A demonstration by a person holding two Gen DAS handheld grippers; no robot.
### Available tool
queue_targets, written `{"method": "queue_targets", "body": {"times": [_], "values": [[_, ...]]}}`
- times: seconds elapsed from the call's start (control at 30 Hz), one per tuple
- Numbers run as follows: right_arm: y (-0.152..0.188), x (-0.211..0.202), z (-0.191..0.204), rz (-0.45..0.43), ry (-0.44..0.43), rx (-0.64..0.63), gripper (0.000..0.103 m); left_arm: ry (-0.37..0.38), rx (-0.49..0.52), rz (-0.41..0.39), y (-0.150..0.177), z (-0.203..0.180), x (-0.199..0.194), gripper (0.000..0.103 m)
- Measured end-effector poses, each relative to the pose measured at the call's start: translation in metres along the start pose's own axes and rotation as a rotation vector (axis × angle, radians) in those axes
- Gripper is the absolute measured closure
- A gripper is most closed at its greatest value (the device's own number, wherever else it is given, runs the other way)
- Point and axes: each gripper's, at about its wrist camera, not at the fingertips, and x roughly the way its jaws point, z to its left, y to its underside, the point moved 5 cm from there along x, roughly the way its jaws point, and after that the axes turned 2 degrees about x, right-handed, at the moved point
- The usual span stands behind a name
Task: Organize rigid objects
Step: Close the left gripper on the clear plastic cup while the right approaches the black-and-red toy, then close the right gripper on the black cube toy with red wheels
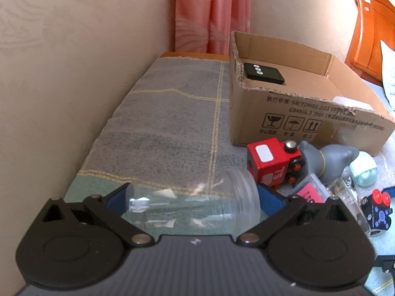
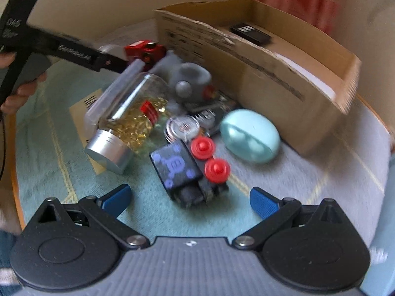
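**Clear plastic jar in left tongs, box drop still to do**

Left tongs (image 1: 195,206) are closed around a clear plastic jar (image 1: 197,202), lying sideways between the blue pads, above the worktop cloth (image 1: 172,113). Cardboard box (image 1: 308,113) sits ahead-right; only a black remote (image 1: 263,73) shows inside. My read: transport step, jar goes over the near wall, then release.

Right tongs (image 2: 190,201) are spread wide, holding nothing, and hover just short of a black toy block with red knobs (image 2: 190,170). That looks like the next pick. Neighbours crowd it: mint egg-shaped case (image 2: 249,139), glass jar of gold bits (image 2: 128,120). Right view is blurred, so settle before closing.
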Motion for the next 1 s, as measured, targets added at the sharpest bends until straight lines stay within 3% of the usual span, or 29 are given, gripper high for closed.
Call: {"method": "queue_targets", "body": {"times": [0.2, 0.37, 0.63, 1.0], "values": [[-0.015, 0.007, 0.007, -0.003, -0.027, -0.123, 0.001, 0.014, 0.003, -0.002, 0.0, 0.0, -0.002, 0.001], [-0.025, 0.005, 0.016, -0.002, -0.052, -0.176, 0.021, 0.025, 0.001, -0.008, 0.0, 0.0, -0.004, 0.001], [-0.016, -0.011, 0.019, 0.0, -0.007, -0.125, 0.047, 0.029, 0.011, -0.008, 0.001, 0.0, -0.005, 0.001], [0.012, -0.028, 0.041, -0.002, 0.079, -0.015, 0.05, 0.013, -0.04, -0.017, 0.001, 0.002, -0.002, 0.002]]}}
